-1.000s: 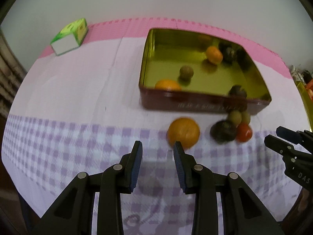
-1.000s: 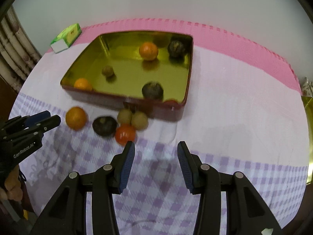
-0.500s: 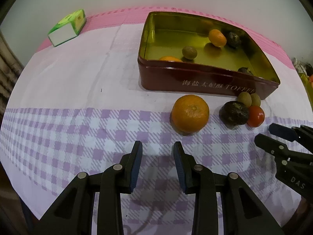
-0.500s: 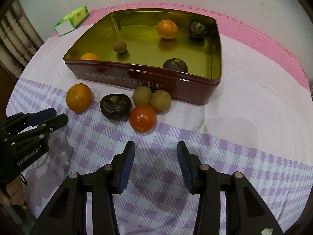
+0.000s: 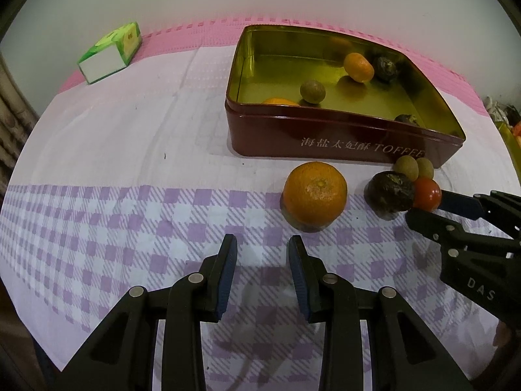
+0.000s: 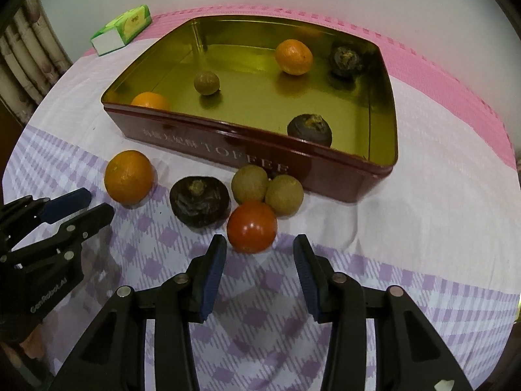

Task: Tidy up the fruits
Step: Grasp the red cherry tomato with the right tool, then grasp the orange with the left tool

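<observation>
A dark red tin [image 6: 228, 150] with a gold inside holds two oranges, two dark wrinkled fruits and a small brown-green one. In front of it on the checked cloth lie an orange [image 5: 314, 192], a dark wrinkled fruit [image 6: 199, 205], a red tomato [image 6: 251, 226] and two brown-green fruits [image 6: 250, 184]. My left gripper [image 5: 262, 241] is open and empty, just short of the orange. Open as well, my right gripper [image 6: 260, 241] stands right before the tomato, nothing between its fingers. Each gripper shows in the other's view: right gripper [image 5: 426, 207], left gripper [image 6: 97, 202].
A green and white tissue box [image 5: 112, 52] lies at the far left near the wall. A pink mat [image 6: 439, 75] runs along the back under the cloth. The table's near edge drops off below both grippers.
Both grippers have sunk and come closer to the loose fruits. The right gripper has closed in on the tomato. The fruits have not moved.
</observation>
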A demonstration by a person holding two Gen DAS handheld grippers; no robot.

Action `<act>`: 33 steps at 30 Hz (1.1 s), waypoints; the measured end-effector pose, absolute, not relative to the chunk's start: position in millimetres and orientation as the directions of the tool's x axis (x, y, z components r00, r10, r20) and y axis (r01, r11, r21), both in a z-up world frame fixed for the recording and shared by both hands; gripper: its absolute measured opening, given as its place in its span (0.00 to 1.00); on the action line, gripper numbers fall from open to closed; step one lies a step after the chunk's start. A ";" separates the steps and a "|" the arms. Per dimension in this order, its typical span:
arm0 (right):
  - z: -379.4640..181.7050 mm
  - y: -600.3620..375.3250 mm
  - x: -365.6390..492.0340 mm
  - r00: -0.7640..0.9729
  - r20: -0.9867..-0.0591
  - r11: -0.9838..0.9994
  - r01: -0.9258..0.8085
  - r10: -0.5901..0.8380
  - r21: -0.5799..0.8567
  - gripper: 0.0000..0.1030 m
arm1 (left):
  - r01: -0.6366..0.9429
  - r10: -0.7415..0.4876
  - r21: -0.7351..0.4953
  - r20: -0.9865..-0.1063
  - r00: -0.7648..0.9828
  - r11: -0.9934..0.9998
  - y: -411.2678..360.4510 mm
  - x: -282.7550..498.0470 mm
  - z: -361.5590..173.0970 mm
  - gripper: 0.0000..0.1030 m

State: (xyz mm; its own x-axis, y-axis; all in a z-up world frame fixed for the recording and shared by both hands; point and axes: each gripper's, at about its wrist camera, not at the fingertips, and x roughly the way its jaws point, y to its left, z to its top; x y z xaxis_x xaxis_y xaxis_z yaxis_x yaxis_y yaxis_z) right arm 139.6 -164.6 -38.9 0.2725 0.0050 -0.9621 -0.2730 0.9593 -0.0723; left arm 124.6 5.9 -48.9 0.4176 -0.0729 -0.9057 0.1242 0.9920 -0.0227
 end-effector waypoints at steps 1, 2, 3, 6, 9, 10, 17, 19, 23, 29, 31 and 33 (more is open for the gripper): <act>-39.1 -163.8 140.3 0.275 -0.961 0.959 -0.273 0.002 -0.076 0.38 | 0.125 -0.073 -0.023 -0.906 0.417 0.992 5.4 124.7 -49.0 0.33; -39.4 -163.0 141.2 0.277 -0.961 0.959 -0.271 0.000 -0.079 0.37 | 0.127 -0.072 -0.020 -0.906 0.418 0.992 5.2 124.8 -49.0 0.33; -39.5 -162.4 142.1 0.279 -0.960 0.960 -0.269 0.000 -0.078 0.37 | 0.127 -0.071 -0.019 -0.906 0.418 0.992 5.4 124.9 -49.0 0.34; -39.4 -161.2 143.1 0.285 -0.959 0.963 -0.258 -0.003 -0.080 0.34 | 0.123 -0.071 -0.020 -0.905 0.420 0.992 5.0 124.9 -49.4 0.34; -38.9 -159.5 142.4 0.288 -0.957 0.962 -0.263 -0.001 -0.080 0.30 | 0.119 -0.075 -0.028 -0.905 0.418 0.993 6.0 125.5 -48.9 0.34; -38.9 -159.1 142.9 0.289 -0.957 0.962 -0.262 0.000 -0.079 0.29 | 0.119 -0.076 -0.028 -0.905 0.419 0.993 6.1 125.5 -48.5 0.34; -38.7 -160.7 141.2 0.292 -0.956 0.962 -0.262 0.005 -0.075 0.27 | 0.111 -0.071 -0.025 -0.898 0.433 0.994 4.6 122.3 -48.6 0.35; -38.4 -161.4 140.6 0.292 -0.956 0.963 -0.260 0.005 -0.074 0.27 | 0.111 -0.071 -0.025 -0.899 0.433 0.993 5.4 122.1 -48.6 0.35; -37.2 -166.0 139.6 0.288 -0.958 0.967 -0.246 0.002 -0.072 0.27 | 0.108 -0.068 -0.025 -0.903 0.423 0.994 3.8 121.3 -48.5 0.38; -34.1 -178.9 137.4 0.284 -0.959 0.974 -0.216 -0.006 -0.070 0.27 | 0.098 -0.097 -0.061 -0.907 0.409 0.993 1.2 123.6 -47.4 0.40; -33.3 -185.0 136.6 0.285 -0.959 0.976 -0.207 -0.010 -0.071 0.27 | 0.102 -0.100 -0.064 -0.908 0.406 0.993 -1.1 125.5 -47.4 0.40; -32.2 -190.8 136.2 0.284 -0.959 0.978 -0.194 -0.013 -0.071 0.27 | 0.107 -0.106 -0.068 -0.910 0.402 0.992 -4.2 127.9 -47.5 0.40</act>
